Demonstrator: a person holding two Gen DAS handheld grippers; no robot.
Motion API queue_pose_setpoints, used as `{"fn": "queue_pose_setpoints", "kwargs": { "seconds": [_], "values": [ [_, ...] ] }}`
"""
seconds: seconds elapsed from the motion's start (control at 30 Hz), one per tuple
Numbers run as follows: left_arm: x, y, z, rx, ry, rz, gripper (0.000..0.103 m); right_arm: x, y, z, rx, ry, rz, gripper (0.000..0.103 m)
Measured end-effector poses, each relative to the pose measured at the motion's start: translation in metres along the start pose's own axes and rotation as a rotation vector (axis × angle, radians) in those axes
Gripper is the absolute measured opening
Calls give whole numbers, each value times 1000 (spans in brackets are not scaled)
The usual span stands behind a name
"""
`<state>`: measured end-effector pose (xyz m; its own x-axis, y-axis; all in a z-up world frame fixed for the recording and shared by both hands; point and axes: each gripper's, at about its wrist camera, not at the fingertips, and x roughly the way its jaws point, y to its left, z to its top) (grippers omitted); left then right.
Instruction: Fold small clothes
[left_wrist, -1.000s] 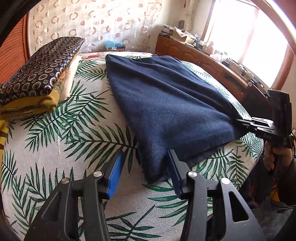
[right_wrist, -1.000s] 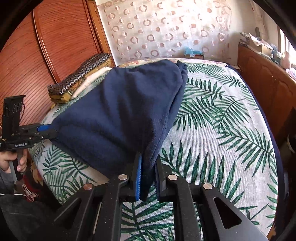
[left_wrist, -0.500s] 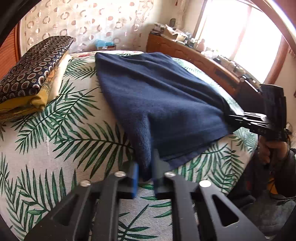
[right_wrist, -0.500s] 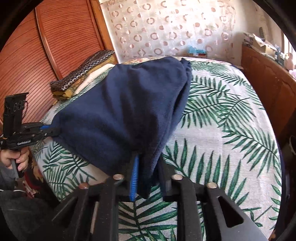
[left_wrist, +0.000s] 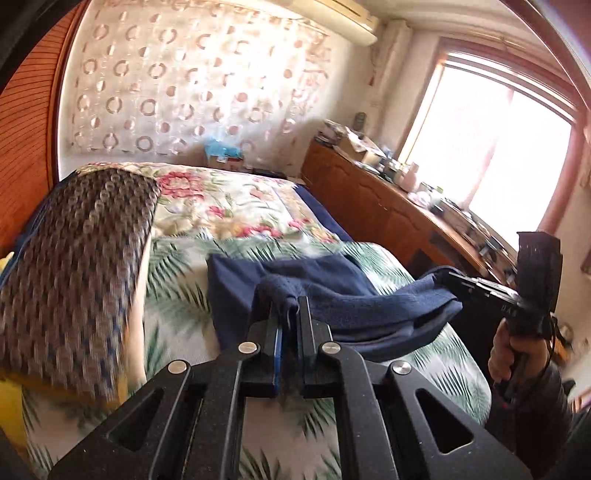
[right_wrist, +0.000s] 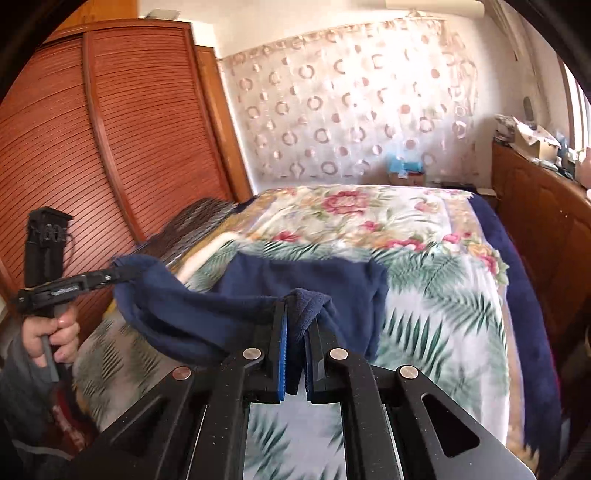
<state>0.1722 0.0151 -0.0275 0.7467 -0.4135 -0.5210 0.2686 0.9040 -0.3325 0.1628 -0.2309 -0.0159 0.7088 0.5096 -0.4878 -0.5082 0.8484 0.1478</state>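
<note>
1. The left claw (left_wrist: 287, 314) was clamped on one near corner of the navy garment (left_wrist: 332, 291); the right claw (right_wrist: 297, 314) was pinched shut on the other near corner.
2. Between the two claws the near edge hung as a sagging band, lifted clear of the bed (left_wrist: 221, 206), so the fold looked begun but not laid.
3. The far part of the garment lay flat on the palm-leaf sheet (right_wrist: 436, 295); judging by that, the lifted edge had yet to be carried over it and set down.
4. Beyond, at the left side of the bed, a patterned folded stack (left_wrist: 74, 266) sat, possibly finished pieces; I could not tell.
</note>
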Motion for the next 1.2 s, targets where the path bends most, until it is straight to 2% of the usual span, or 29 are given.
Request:
{"fn": "queue_pose_setpoints", "kwargs": {
  "seconds": [0.13,0.4,0.53,0.6,0.63,0.67,0.73,0.77,0.83,0.9,1.0,1.2],
  "values": [
    [29,13,21,-15,20,29,6,40,-16,21,3,17,-35,7],
    [72,29,27,-30,65,67,7,95,-33,35,23,51,-39,7],
    [87,32,30,-40,90,88,7,106,-36,42,13,91,-70,26],
    [92,32,31,-39,93,95,9,102,-36,46,-12,89,-68,38],
    [94,32,32,-33,94,104,10,97,-34,50,-24,89,-69,48],
    [96,31,34,-23,92,111,12,94,-33,52,-34,84,-74,52],
    [94,28,37,6,68,129,31,92,-35,55,-52,68,-86,54],
    [91,30,38,14,53,129,44,90,-34,55,-64,65,-78,54],
    [85,28,43,31,27,118,53,90,-33,48,-92,70,-60,55],
    [82,27,47,38,16,114,76,100,-36,39,-98,102,-64,55],
    [78,23,43,51,14,105,78,122,-43,36,-71,165,-43,55],
    [91,25,17,67,106,127,78,156,-54,47,-29,214,-9,55]
  ]
}}
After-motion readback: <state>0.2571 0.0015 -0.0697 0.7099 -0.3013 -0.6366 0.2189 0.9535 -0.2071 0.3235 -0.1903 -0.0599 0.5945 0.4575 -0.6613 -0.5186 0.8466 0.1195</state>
